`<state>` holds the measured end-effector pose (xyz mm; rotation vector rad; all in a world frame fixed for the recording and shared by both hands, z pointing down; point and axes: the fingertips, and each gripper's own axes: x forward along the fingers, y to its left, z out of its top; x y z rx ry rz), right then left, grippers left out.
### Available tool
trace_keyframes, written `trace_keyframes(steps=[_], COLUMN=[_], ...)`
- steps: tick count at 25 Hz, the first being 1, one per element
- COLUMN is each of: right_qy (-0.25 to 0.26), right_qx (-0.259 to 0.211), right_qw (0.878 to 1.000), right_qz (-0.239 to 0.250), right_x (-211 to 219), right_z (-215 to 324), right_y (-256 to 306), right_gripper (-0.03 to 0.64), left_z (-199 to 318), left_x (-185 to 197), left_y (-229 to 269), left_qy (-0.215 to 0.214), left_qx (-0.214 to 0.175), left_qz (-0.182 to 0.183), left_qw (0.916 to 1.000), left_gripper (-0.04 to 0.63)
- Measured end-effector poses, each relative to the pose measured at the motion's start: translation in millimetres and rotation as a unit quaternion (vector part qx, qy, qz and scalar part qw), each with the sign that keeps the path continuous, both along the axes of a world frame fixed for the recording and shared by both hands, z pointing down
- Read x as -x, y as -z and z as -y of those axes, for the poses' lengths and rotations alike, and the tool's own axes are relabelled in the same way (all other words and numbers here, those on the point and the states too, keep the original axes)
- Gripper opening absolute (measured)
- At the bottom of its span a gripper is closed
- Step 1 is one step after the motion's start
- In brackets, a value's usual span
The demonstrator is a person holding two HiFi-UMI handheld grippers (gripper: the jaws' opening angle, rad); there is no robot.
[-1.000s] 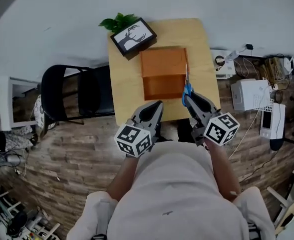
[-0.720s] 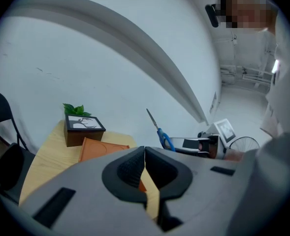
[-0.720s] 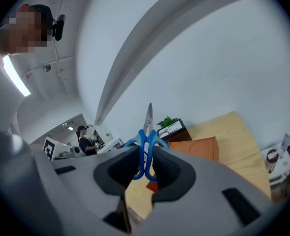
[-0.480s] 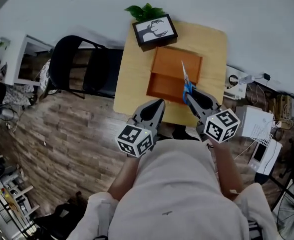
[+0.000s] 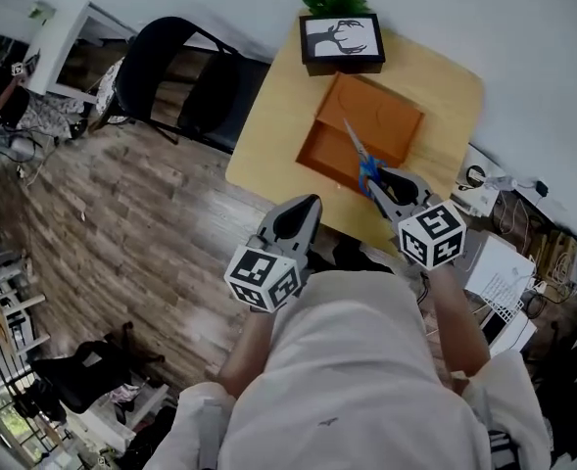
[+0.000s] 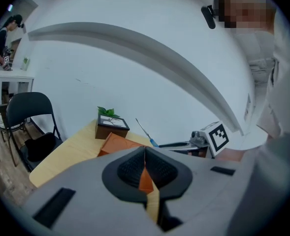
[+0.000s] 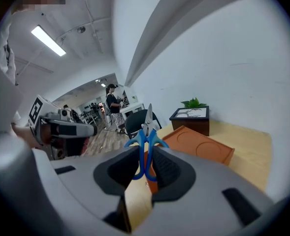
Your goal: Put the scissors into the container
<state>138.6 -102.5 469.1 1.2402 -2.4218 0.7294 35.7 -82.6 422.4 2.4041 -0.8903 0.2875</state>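
I'm pinching the scissors point(image 5: 359, 155) by their handles in my right gripper point(image 5: 382, 181), left gripper point(image 5: 297, 215) sitting closed and empty; they could pivot and miss the container point(image 5: 391, 116).

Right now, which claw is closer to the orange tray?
Right. The right claw, shut on the scissors, sits at the near edge of the orange tray, blades over it. The left claw, shut and empty, hangs back by the near edge of the table.
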Motion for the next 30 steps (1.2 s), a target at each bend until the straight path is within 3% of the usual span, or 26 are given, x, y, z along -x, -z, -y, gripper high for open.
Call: trace_keyframes(steps=[6, 14, 19, 30], right_qy=[0.045, 0.1, 0.131, 0.173], right_qx=[0.016, 0.03, 0.046, 0.081], right_qw=[0.998, 0.993, 0.983, 0.963], right_qz=[-0.027, -0.061, -0.123, -0.189], right_x=[0, 6, 7, 22], right_z=[1, 4, 8, 20], right_y=[-21, -56, -88, -141], right_gripper=[0.083, 0.083, 0.084, 0.084], left_z=[-9, -12, -11, -4], left_x=[8, 8, 10, 6], left_y=[-1, -4, -8, -25], left_qy=[0.042, 0.067, 0.076, 0.074], left_qx=[-0.001, 0.001, 0.008, 0.017], left_qz=[0.0, -0.003, -0.006, -0.009], left_qw=[0.9991, 0.9978, 0.997, 0.9971], left_gripper=[0.008, 0.008, 0.008, 0.008])
